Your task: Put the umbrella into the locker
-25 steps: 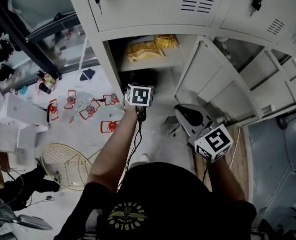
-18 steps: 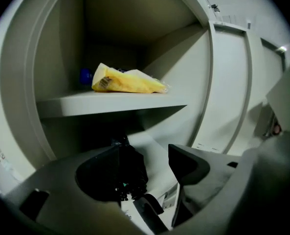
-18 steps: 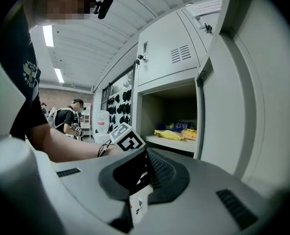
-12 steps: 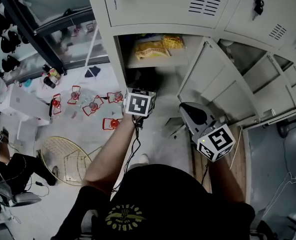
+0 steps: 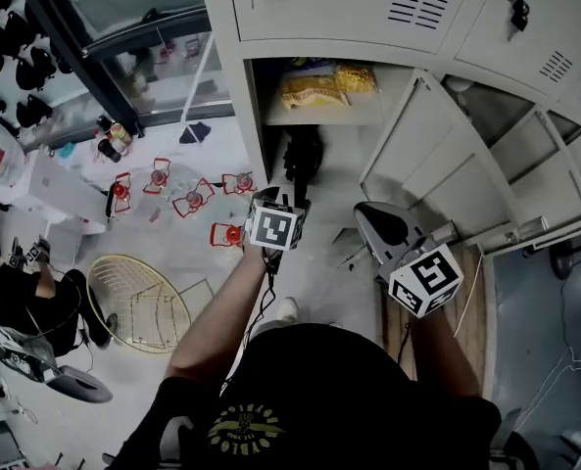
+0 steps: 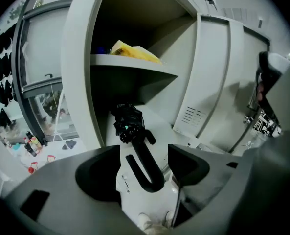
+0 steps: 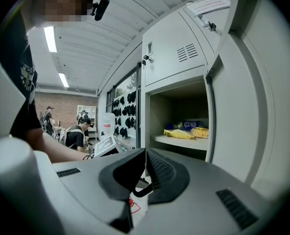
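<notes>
The black folded umbrella (image 5: 303, 160) lies in the lower compartment of the open grey locker (image 5: 259, 116), its hook handle pointing out at me. In the left gripper view the umbrella (image 6: 128, 123) rests on the locker floor. Its hook handle (image 6: 145, 166) sits between the spread jaws without touching either. My left gripper (image 5: 288, 204) is open just outside the locker mouth, and its jaws (image 6: 144, 153) stand wide apart. My right gripper (image 5: 361, 210) hangs to the right in front of the open door (image 5: 422, 155). Its pads (image 7: 144, 173) are pressed together with nothing in them.
Yellow snack bags (image 5: 314, 88) lie on the shelf above the umbrella. More lockers with open doors (image 5: 525, 155) stand to the right. Red-handled items (image 5: 177, 199) and a round wire guard (image 5: 138, 302) lie on the floor at left, near a seated person (image 5: 21, 297).
My left gripper has drawn back from the locker mouth. The umbrella now shows lying inside the lower compartment, free of the jaws. The right gripper has barely moved.
</notes>
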The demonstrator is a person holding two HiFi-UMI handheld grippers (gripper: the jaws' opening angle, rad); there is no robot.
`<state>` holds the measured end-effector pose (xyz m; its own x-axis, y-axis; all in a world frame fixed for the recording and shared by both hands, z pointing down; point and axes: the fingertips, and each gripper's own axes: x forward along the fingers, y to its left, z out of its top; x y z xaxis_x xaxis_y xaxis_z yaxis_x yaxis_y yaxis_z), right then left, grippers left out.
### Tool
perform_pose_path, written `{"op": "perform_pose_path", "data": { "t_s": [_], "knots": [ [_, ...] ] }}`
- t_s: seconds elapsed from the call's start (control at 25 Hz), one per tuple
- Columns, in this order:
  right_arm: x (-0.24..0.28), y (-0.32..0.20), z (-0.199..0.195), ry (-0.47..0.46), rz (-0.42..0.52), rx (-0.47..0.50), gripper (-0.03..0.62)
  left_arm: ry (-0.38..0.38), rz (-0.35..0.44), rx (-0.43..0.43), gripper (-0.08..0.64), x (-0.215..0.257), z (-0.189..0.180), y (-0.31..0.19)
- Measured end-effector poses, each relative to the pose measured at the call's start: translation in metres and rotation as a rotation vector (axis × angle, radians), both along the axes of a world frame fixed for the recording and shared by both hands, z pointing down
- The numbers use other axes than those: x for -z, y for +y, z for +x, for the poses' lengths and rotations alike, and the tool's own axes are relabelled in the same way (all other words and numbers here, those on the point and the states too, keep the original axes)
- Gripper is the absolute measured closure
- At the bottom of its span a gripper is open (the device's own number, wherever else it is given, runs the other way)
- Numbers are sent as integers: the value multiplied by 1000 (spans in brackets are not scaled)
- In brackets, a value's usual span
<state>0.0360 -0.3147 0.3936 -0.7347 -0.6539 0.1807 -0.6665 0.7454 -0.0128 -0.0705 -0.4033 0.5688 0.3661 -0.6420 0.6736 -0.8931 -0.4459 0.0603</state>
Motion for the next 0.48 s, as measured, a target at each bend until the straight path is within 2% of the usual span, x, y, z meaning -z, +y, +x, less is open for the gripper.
{"op": "perform_pose_path", "data": {
  "t_s": [0.12,0.24,0.36,0.48],
  "knots": [
    [0,2,-5,-4,0,13,560,-5,-31,3,239,-17,0,10],
    [-2,4,-9,-13,-6,17,560,7,-19,9,239,-30,1,13],
    [-3,4,-9,-14,-8,19,560,-8,-95,4,239,-49,4,27],
    [-3,3,-8,-14,-11,22,560,-18,-115,8,241,-59,8,30]
  ]
}}
